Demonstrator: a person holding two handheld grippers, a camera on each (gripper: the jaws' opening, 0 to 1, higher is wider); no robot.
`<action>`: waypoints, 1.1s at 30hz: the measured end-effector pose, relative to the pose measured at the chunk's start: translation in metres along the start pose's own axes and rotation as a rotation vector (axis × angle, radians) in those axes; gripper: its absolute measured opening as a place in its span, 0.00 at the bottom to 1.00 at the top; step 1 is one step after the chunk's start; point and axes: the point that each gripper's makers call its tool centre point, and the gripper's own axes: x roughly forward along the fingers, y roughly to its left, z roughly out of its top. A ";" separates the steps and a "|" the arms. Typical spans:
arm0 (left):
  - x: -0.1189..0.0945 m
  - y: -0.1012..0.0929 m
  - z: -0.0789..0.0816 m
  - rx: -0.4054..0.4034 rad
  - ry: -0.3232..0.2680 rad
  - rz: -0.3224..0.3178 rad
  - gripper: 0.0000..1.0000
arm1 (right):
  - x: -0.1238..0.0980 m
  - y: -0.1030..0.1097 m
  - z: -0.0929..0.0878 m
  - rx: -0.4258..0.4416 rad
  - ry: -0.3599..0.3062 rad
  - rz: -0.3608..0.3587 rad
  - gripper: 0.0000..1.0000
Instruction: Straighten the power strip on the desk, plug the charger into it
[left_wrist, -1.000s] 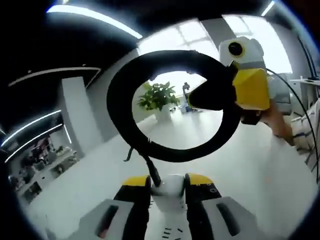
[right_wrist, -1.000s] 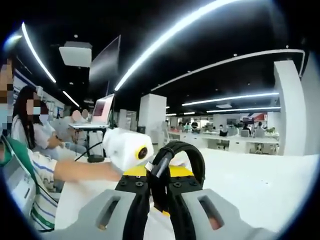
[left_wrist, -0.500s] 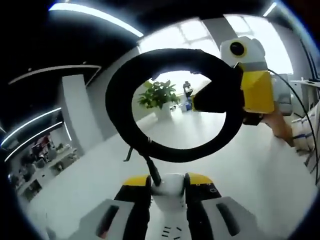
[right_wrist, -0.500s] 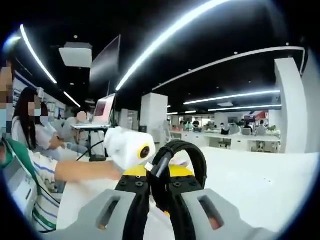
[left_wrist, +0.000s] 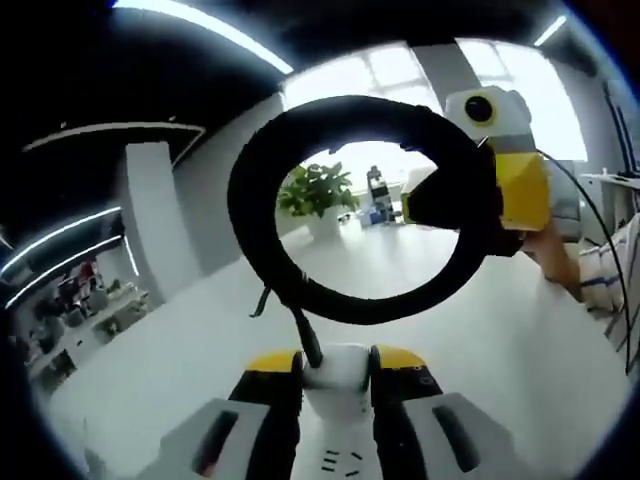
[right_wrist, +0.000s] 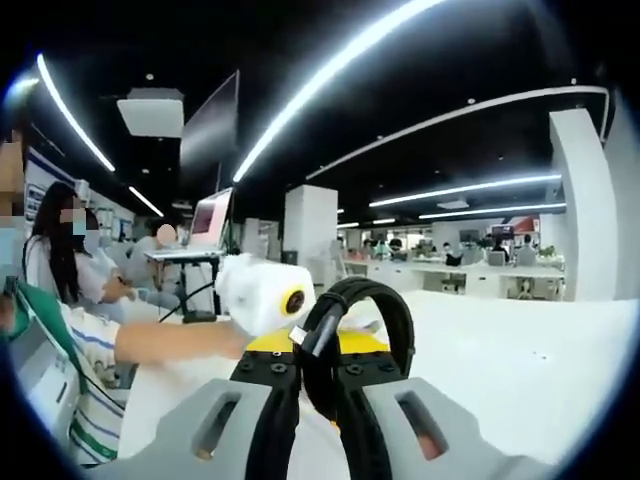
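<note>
In the left gripper view, my left gripper (left_wrist: 335, 368) is shut on the white power strip (left_wrist: 338, 395) at the end where its cord comes out. The thick black cord (left_wrist: 252, 205) rises from there and curls into a full loop held up in the air. At the loop's right side my right gripper (left_wrist: 445, 205), with yellow jaw tips, is clamped on the cord. In the right gripper view, my right gripper (right_wrist: 318, 362) is shut on the black cord (right_wrist: 396, 312), and the left gripper (right_wrist: 268, 343) sits just behind it, close to touching.
A white desk (right_wrist: 520, 370) stretches out below both grippers. A person's striped sleeve and forearm (right_wrist: 160, 342) reach in from the left. A laptop (right_wrist: 207, 222) stands on a raised stand behind. A potted plant (left_wrist: 315, 195) stands far off.
The cord loop and my right gripper have drifted slightly to the right in the left gripper view. Both grips stay the same.
</note>
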 end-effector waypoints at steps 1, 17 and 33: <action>0.000 -0.001 0.000 0.021 0.012 0.002 0.24 | 0.000 0.001 0.001 0.004 -0.003 0.006 0.11; 0.000 0.002 -0.002 -0.034 -0.005 -0.029 0.24 | 0.003 0.005 -0.003 0.022 0.007 0.034 0.11; 0.000 -0.002 -0.005 0.002 -0.010 -0.029 0.23 | 0.001 0.012 -0.003 0.057 0.011 0.075 0.11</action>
